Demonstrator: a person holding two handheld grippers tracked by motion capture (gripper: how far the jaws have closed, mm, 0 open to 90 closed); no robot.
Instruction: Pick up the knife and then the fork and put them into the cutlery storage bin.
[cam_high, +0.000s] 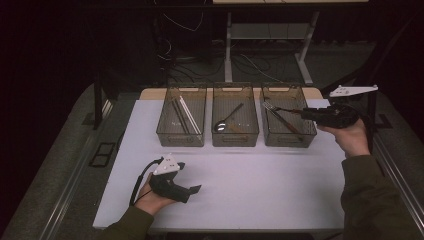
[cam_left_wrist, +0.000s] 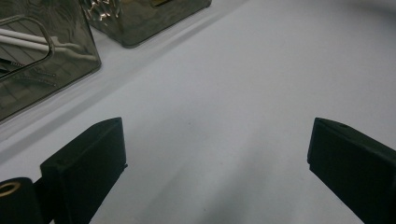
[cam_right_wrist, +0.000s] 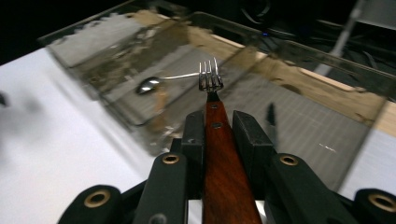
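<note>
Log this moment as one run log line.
right claw: shut on fork | over right bin | left claw: open, resting on table

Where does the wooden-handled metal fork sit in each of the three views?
High view: the wooden-handled metal fork is at upper right, held level over the right-hand clear bin by the right gripper.
Left gripper view: not in it.
Right gripper view: centre, handle clamped between the black jaws, tines pointing away.
Shared landmark: the metal spoon in the middle clear bin.
</note>
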